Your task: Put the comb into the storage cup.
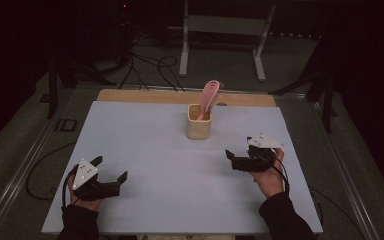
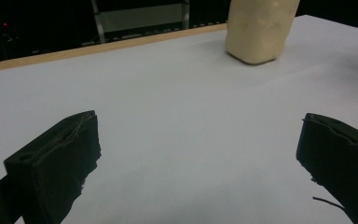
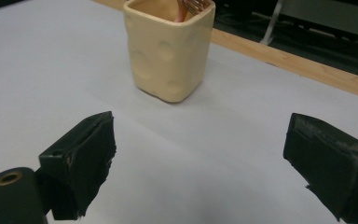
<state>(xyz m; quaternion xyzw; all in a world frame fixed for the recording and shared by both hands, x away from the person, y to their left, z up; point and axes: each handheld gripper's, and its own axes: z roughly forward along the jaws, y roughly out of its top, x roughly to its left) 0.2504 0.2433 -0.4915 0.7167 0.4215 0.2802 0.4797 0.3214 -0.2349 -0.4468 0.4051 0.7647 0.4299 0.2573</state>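
Observation:
A cream square cup (image 1: pixel 199 127) stands upright at the back middle of the white table (image 1: pixel 170 170). A pink slotted spatula (image 1: pixel 210 95) leans out of it, blade up. My left gripper (image 1: pixel 111 168) rests open near the front left, nothing between its fingers. My right gripper (image 1: pixel 239 148) hovers open to the right of the cup and nearer the front, also empty. The left gripper view has the cup (image 2: pixel 261 28) far ahead at the upper right, past my open left gripper (image 2: pixel 198 140). Ahead of my open right gripper (image 3: pixel 200 149), the cup (image 3: pixel 170 56) is close, with the spatula handle (image 3: pixel 186 9) inside.
A wooden strip (image 1: pixel 180 96) runs along the table's far edge. Behind the table stand a grey metal frame (image 1: pixel 225 30) and loose cables (image 1: pixel 150 65) on the dark floor. Dark tripod legs (image 1: pixel 325 90) flank the table's far corners.

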